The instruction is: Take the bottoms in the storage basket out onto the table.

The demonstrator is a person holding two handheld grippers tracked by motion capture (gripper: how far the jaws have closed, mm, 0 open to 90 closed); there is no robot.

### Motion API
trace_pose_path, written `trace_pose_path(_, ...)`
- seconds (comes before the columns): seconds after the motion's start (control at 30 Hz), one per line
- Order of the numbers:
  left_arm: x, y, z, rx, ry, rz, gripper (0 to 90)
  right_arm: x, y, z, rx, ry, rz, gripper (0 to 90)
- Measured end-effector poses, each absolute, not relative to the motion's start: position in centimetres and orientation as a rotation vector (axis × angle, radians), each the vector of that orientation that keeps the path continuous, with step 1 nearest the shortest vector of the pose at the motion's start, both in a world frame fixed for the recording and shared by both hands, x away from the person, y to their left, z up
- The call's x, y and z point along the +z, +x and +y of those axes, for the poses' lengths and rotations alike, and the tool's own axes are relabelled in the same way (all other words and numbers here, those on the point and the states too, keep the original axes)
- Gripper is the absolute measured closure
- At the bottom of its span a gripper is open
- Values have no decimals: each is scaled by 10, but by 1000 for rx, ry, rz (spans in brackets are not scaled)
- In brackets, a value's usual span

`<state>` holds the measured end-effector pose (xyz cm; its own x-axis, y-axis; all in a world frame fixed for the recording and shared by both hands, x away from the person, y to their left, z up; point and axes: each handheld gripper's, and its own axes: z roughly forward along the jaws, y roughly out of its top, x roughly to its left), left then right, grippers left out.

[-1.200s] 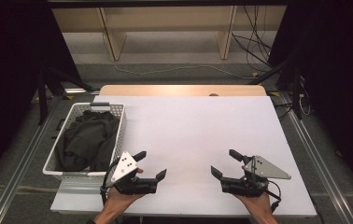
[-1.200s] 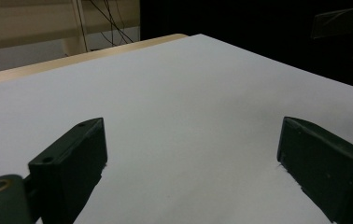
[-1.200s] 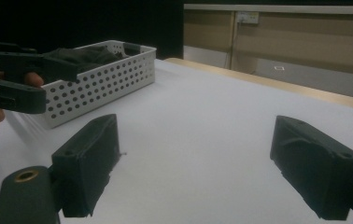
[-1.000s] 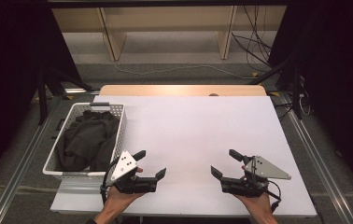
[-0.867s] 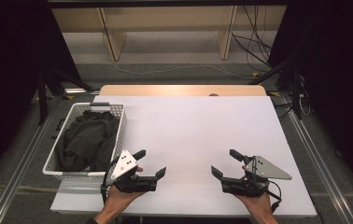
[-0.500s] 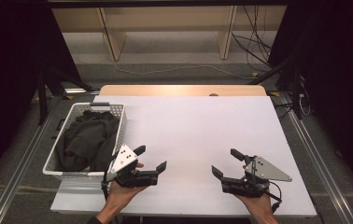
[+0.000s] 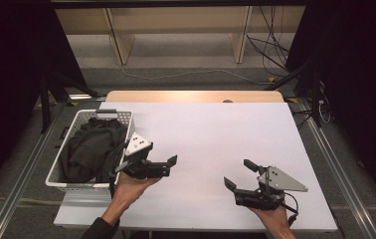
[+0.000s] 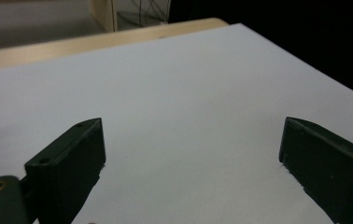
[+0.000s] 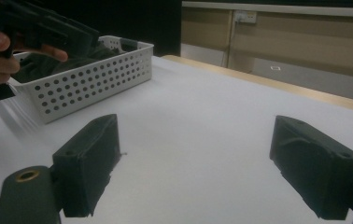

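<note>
While dark clothes (image 7: pixel 89 147) fill the basket (image 7: pixel 121 117), both hand-held grippers (2) gape.

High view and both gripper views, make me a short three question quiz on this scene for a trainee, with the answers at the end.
1. True or false: the dark cloth lies inside the white basket.
2. Which gripper is nearer the basket: A) the left gripper, B) the right gripper?
3. Fill in: the jaws of both grippers stand ____, with nothing between them.

Key
1. True. The cloth fills the perforated basket at the left edge of the white table.
2. A. The left gripper is raised beside the basket's near right corner; the right one sits low near the table's front right.
3. Open.
</note>
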<state>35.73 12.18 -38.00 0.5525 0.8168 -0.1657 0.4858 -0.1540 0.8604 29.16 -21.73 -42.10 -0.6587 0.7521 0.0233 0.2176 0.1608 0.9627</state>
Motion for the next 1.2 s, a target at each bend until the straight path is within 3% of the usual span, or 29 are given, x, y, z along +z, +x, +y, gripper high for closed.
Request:
trace_pose_path(0.17,-366,368,114,480,1831,1077,72,-421,291,-216,1504,905,1987,175)
trace_pose_path(0.43,-367,387,117,436,1862,1140,72,-421,290,-214,1494,897,1990,176)
trace_pose_path(0.97,-357,412,196,465,1820,1366,82,-423,291,-210,1478,879,2030,176)
trace_pose_path(1.2,-364,420,232,548,1877,1495,82,-423,289,-208,1473,849,2044,176)
